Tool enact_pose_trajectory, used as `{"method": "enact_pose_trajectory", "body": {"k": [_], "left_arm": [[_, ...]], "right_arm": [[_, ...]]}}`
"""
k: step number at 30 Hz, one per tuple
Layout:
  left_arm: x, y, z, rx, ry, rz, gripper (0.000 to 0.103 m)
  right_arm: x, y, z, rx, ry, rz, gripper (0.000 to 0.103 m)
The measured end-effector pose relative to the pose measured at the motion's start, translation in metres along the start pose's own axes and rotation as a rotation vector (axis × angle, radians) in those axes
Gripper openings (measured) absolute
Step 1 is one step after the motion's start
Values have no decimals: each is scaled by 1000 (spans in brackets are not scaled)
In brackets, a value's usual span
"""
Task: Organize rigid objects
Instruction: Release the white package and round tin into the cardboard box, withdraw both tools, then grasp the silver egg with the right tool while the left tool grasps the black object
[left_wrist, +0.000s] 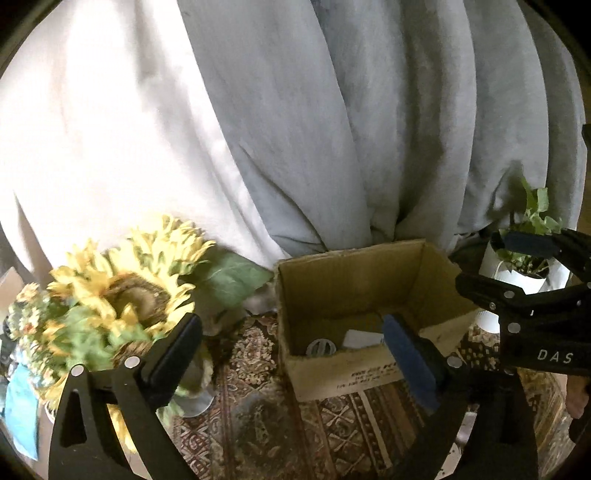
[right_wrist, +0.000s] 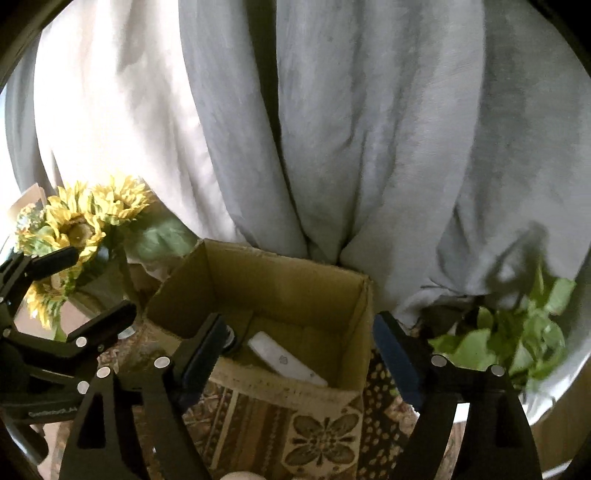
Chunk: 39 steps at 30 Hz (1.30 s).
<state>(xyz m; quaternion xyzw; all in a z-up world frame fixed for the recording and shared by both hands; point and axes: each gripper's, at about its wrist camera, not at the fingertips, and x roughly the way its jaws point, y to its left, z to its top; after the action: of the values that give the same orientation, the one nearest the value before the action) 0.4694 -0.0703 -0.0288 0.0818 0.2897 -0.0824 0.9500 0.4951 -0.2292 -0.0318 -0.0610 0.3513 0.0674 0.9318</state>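
Observation:
An open cardboard box (left_wrist: 351, 280) stands on a patterned cloth; it also shows in the right wrist view (right_wrist: 280, 284). Inside lie a white flat device (right_wrist: 286, 360), also seen in the left wrist view (left_wrist: 362, 339), and a round grey part (left_wrist: 320, 348). My left gripper (left_wrist: 295, 354) is open and empty, just in front of the box and above the cloth. My right gripper (right_wrist: 299, 354) is open and empty, over the box's near wall. Each gripper shows in the other's view: the right one (left_wrist: 517, 266) at the right, the left one (right_wrist: 85, 288) at the left.
A vase of artificial sunflowers (left_wrist: 118, 291) stands left of the box, also in the right wrist view (right_wrist: 81, 221). A green plant in a white pot (left_wrist: 524, 273) stands right of it, leaves (right_wrist: 517, 339) close by. A grey curtain (left_wrist: 295, 129) hangs behind. The patterned cloth (left_wrist: 258, 406) covers the surface.

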Motion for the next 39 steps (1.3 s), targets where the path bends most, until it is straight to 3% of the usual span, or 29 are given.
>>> {"method": "enact_pose_trajectory", "body": {"k": [11,20,39], "left_arm": [[-29,-8,-34,9,1,17,103],[-33,-17,-62,-1,76,6,103],[-18,-36,-118,-7,256,-53,103]], "right_arm": [[-35,10,-37,50,-14,-43,88],[-42,7,-60,64,23,-102,88],[-29,0,-126,164,156,-96,88]]}}
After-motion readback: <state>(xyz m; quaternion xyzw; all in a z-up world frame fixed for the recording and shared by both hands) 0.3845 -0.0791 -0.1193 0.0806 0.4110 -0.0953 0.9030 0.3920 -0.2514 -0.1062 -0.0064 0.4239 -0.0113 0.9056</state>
